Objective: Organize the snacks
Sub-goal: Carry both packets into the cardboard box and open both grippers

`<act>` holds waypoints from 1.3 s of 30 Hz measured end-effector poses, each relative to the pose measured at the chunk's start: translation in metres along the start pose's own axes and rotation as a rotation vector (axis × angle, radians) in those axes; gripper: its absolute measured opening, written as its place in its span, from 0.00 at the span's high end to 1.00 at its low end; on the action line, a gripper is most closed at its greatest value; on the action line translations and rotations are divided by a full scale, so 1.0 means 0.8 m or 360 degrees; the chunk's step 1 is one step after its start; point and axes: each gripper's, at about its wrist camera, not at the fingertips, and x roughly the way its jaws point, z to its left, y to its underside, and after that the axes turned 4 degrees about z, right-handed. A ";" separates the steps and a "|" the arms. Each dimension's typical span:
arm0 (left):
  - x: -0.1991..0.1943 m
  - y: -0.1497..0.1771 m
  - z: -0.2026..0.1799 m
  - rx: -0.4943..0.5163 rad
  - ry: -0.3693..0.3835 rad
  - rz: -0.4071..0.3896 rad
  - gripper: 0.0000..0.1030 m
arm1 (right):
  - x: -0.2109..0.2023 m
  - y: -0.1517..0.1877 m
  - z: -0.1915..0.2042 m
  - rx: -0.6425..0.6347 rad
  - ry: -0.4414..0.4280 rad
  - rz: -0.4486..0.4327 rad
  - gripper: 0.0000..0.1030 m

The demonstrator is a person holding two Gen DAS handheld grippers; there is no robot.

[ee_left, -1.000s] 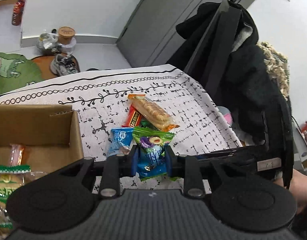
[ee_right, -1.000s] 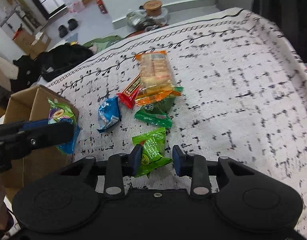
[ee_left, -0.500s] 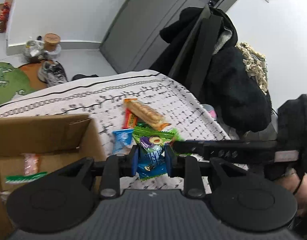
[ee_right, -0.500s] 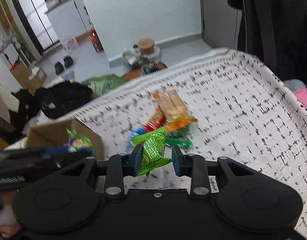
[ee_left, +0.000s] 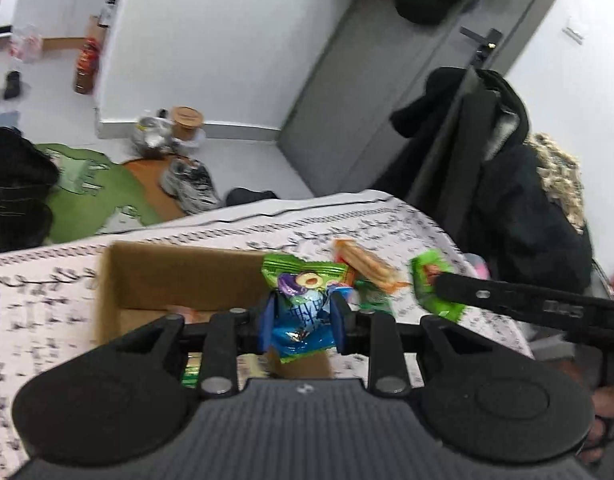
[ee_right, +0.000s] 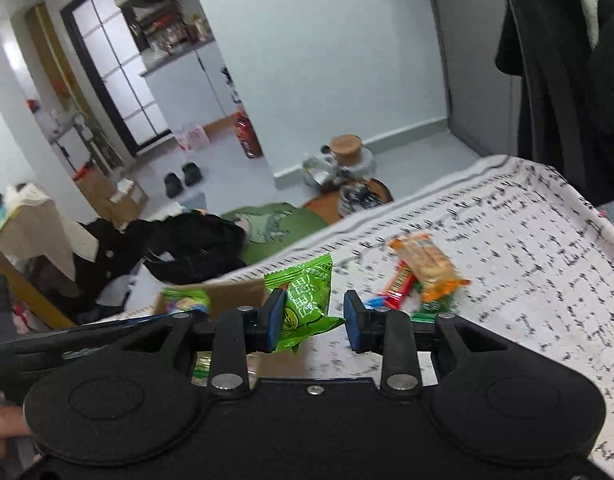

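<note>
Crinkly foil snack packets (ee_left: 303, 304) (ee_right: 305, 300), pinched in tongs, over brown cardboard box (ee_left: 179, 276)

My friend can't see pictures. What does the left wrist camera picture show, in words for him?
A black claw pinches a shiny blue and green snack packet over an open brown cardboard box on a white tablecloth with black marks. To its right, a second black claw holds a bright green snack packet, and an orange cracker packet lies on the cloth.

The right tool (ee_right: 315, 316) grips a green snack packet (ee_right: 305, 302) above the patterned tablecloth (ee_right: 527, 248).
</note>
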 end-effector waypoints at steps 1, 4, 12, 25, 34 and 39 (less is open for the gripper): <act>-0.003 -0.002 0.002 -0.0003 -0.0039 -0.0014 0.72 | 0.000 0.000 0.005 0.0000 -0.0015 -0.0006 0.70; -0.017 -0.005 0.003 0.0031 -0.0116 -0.0073 0.63 | 0.000 -0.003 0.020 -0.0013 -0.0066 -0.0034 0.70; -0.053 -0.012 0.013 -0.0003 -0.0315 -0.0046 0.41 | 0.024 -0.017 0.054 -0.0091 -0.0255 -0.0025 0.55; -0.072 -0.009 -0.017 0.0030 -0.0465 0.0064 0.15 | -0.052 -0.013 0.013 -0.0177 -0.0117 -0.0024 0.21; -0.071 -0.007 -0.071 0.0141 -0.0420 0.0060 0.00 | -0.094 -0.011 -0.031 -0.0172 -0.0062 -0.0065 0.12; -0.066 -0.009 -0.097 0.0166 -0.0399 0.0066 0.00 | -0.113 -0.012 -0.052 -0.0151 -0.0044 -0.0102 0.08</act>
